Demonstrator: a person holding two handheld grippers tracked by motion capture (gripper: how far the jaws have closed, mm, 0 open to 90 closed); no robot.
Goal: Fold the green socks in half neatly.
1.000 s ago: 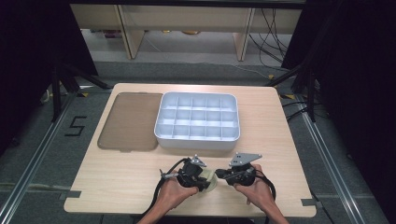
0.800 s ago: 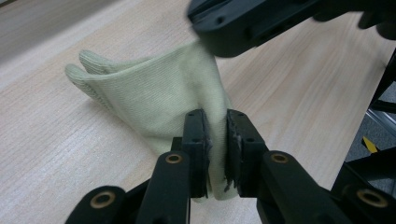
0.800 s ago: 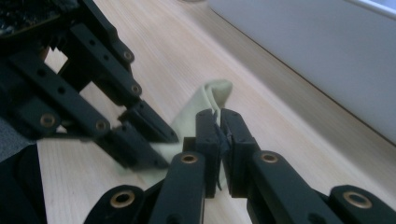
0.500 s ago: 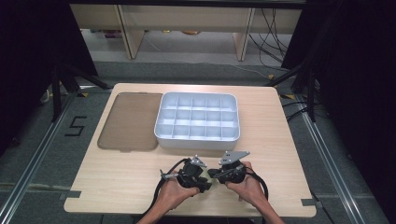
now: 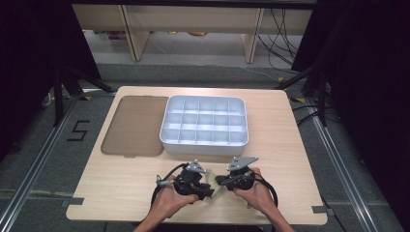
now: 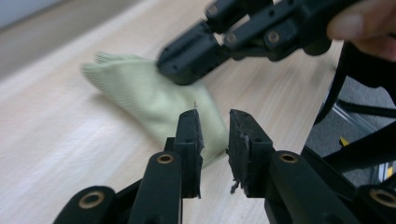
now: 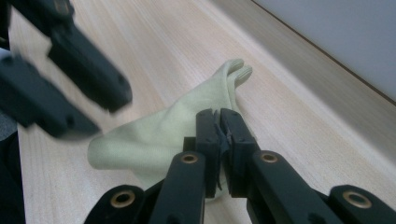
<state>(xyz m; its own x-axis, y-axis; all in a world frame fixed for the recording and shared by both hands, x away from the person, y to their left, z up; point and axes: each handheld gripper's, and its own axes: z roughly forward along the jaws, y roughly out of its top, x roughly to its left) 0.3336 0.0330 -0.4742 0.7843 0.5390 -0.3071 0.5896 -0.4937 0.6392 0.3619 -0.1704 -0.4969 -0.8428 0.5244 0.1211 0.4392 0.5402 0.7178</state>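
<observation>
Cloth (image 7: 159, 135) | right gripper (image 7: 219, 122) pinches its edge | left gripper (image 6: 214, 128) slightly spread, empty | risk: thin hold slips if pulled.

In the high view the pale green cloth (image 5: 211, 186) is mostly covered by the left gripper (image 5: 205, 189) and the right gripper (image 5: 221, 181), so its outline there cannot be made out, and both forearms run off the bottom edge. In the left gripper view the cloth's near edge sits behind that gripper's own jaws, and a fingertip (image 6: 362, 25) is cut by the top right corner. In the right gripper view the other gripper at upper left is blurred and clipped by the frame.
</observation>
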